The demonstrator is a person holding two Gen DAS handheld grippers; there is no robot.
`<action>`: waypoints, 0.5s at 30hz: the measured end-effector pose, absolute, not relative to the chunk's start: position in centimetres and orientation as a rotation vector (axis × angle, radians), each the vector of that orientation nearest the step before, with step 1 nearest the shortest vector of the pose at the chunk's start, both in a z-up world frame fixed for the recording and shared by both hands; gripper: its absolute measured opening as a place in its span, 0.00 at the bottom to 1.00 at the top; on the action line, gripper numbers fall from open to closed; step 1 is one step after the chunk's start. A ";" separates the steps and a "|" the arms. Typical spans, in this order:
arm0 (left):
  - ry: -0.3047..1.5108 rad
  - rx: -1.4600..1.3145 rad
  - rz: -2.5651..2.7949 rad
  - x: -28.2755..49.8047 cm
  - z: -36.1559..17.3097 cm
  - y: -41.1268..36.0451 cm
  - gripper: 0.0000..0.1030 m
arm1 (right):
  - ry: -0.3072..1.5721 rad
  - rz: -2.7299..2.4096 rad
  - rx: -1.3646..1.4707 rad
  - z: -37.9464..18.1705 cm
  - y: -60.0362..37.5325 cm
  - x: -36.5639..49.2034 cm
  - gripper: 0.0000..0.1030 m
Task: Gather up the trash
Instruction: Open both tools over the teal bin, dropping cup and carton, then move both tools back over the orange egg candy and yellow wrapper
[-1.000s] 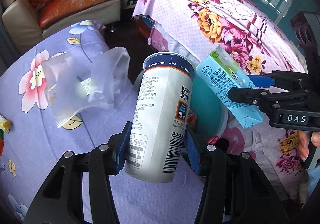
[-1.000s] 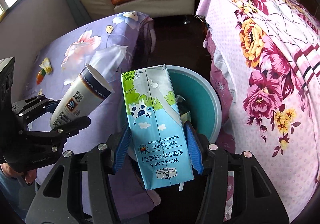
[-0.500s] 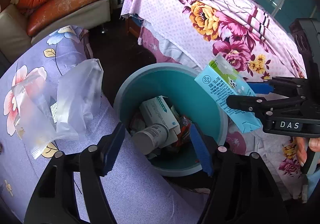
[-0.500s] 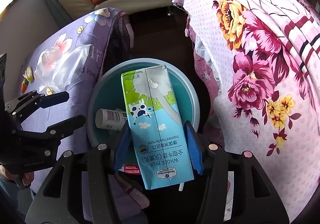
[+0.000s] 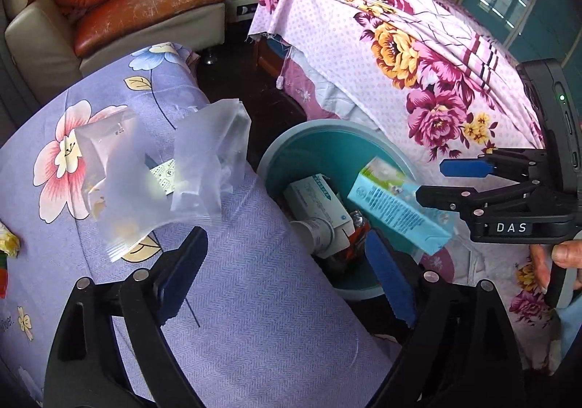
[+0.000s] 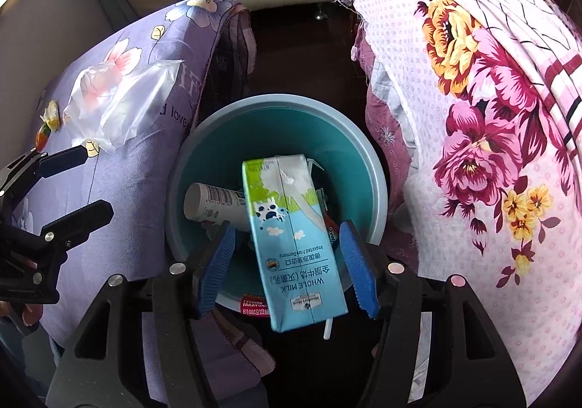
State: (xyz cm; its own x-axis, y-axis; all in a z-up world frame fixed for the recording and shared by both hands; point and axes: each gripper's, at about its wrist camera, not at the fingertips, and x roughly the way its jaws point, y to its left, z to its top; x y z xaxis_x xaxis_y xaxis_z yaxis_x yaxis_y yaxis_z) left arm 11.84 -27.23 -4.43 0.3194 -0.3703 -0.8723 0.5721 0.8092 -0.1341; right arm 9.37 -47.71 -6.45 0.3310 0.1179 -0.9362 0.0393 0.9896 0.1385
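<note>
Over bin, right fingers just released milk carton.

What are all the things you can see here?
bin: one, teal, on the floor between the two cloths
milk carton: one, blue and green, tilted over the bin
cup: one, white, lying in the bin
box: one, white and teal, in the bin
plastic bags: two it seems, clear, on the purple cloth
purple cloth: one, flowered, left of the bin
pink cloth: one, flowered, right of the bin
sofa: one, cream and orange, at the back
left tool: black and blue, just opened, empty
right tool: black and blue, just opening, pads off the carton between them
</note>
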 end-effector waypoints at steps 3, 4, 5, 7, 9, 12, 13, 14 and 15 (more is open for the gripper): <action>1.080 0.196 -0.607 11.9 -4.0 -25.6 0.88 | 1.222 0.054 0.125 -5.5 -46.8 9.4 0.64; 1.078 0.190 -0.599 11.9 -3.9 -24.9 0.88 | 1.217 0.054 0.116 -5.0 -46.4 9.5 0.65; 1.075 0.185 -0.590 12.0 -3.7 -24.2 0.88 | 1.211 0.057 0.107 -4.6 -46.0 9.6 0.65; 1.069 0.175 -0.567 12.1 -3.4 -22.5 0.88 | 1.202 0.068 0.089 -3.7 -45.0 9.9 0.68; 1.067 0.163 -0.541 12.3 -3.3 -20.6 0.88 | 1.194 0.078 0.065 -3.0 -43.7 10.3 0.70; 1.070 0.135 -0.498 12.8 -3.2 -17.4 0.88 | 1.188 0.108 0.027 -1.9 -41.2 11.0 0.70; 1.071 0.122 -0.484 12.9 -3.1 -16.2 0.88 | 1.187 0.119 0.012 -1.6 -40.4 11.3 0.71; 1.071 0.110 -0.469 13.1 -3.1 -15.1 0.88 | 1.185 0.130 -0.004 -1.3 -39.4 11.6 0.71; 1.070 0.099 -0.453 13.3 -3.0 -13.9 0.88 | 1.182 0.141 -0.019 -0.9 -38.4 11.9 0.71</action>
